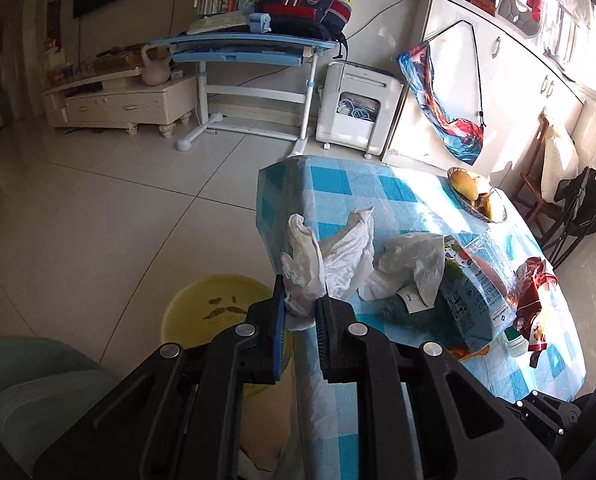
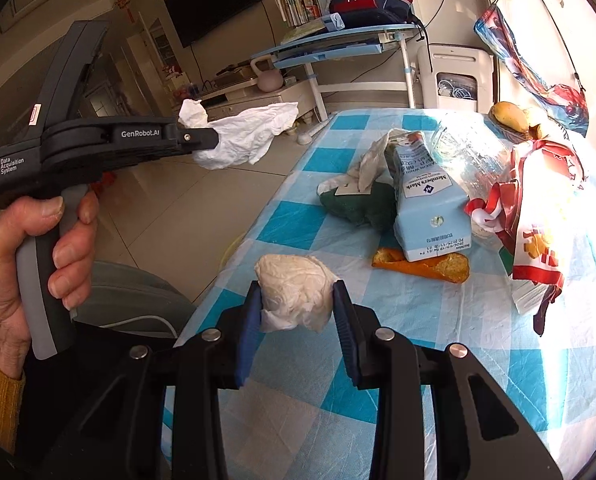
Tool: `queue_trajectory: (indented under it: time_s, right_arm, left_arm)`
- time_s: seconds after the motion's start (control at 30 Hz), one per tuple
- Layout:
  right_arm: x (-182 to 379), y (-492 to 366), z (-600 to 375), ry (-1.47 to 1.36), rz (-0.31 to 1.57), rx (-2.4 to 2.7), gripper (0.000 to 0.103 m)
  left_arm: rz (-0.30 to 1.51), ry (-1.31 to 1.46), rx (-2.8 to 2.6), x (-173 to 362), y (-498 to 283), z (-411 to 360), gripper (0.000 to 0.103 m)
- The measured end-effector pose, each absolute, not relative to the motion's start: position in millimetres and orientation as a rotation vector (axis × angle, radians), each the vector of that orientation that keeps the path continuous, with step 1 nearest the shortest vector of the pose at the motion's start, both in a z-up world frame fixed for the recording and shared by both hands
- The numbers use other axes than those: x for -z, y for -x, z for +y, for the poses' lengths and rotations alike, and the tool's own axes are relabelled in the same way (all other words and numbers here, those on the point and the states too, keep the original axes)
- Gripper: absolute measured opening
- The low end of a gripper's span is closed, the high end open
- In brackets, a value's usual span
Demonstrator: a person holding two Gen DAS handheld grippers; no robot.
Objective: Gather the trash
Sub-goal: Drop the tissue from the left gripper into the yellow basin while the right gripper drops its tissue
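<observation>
My left gripper (image 1: 301,300) is shut on a crumpled white tissue (image 1: 330,256), held in the air off the table's left edge, above and beside a yellow bin (image 1: 202,312) on the floor. The right wrist view shows that gripper (image 2: 214,138) from the side with the tissue (image 2: 250,136) hanging from it. My right gripper (image 2: 296,300) is shut on a white paper wad (image 2: 294,294) just above the blue checked tablecloth (image 2: 338,400). More trash lies on the table: a milk carton (image 2: 426,204), orange peel (image 2: 422,264), a red snack wrapper (image 2: 538,236), a clear plastic bottle (image 2: 470,144).
A green cloth (image 2: 354,204) with crumpled paper lies by the carton. A fruit bowl (image 1: 478,196) sits at the table's far end. A blue desk (image 1: 250,48), a white appliance (image 1: 358,108) and cabinets stand beyond. A grey-green seat (image 1: 30,392) is beside the bin.
</observation>
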State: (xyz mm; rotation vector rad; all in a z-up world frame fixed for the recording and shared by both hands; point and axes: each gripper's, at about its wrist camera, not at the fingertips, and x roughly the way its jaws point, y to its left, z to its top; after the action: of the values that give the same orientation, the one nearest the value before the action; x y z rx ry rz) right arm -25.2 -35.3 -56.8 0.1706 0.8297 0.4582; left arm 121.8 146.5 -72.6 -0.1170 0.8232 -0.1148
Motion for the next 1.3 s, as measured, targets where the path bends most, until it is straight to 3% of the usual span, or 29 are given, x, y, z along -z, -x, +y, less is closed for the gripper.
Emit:
queue_trajectory:
  time_s: [0.43,0.47,0.53,0.6,0.93,1.07,1.3]
  right_arm:
    - [37,-21,24,-0.137,0.787,-0.557,0.036]
    - [38,-27,29,-0.134,0.788,-0.565,0.036]
    - [40,-39,39,-0.125,0.793,-0.578,0.036]
    - [42,-52,49,-0.117,0.798,-0.59,0.036]
    - [60,-89,95,-0.088,0.838,-0.635,0.037]
    - [72,-105,109,-0.07,0.868,-0.625,0.052]
    - [72,-99,99,-0.106,0.889,-0.601,0.054]
  left_arm:
    - [0.948,0.428,-0.01,122,-159,209,0.015]
    - [0.949,0.445,-0.034,123,-160,214,0.019]
    - [0.946,0.502,-0.083,126,-159,228,0.052]
    - [0.92,0.566,-0.145,125,-156,244,0.062]
    - [0.778,0.621,-0.204,95,-137,268,0.07]
    - [0.746,0.585,-0.199,82,-134,265,0.073]
    - [0.744,0.613,-0.196,81,-131,271,0.075]
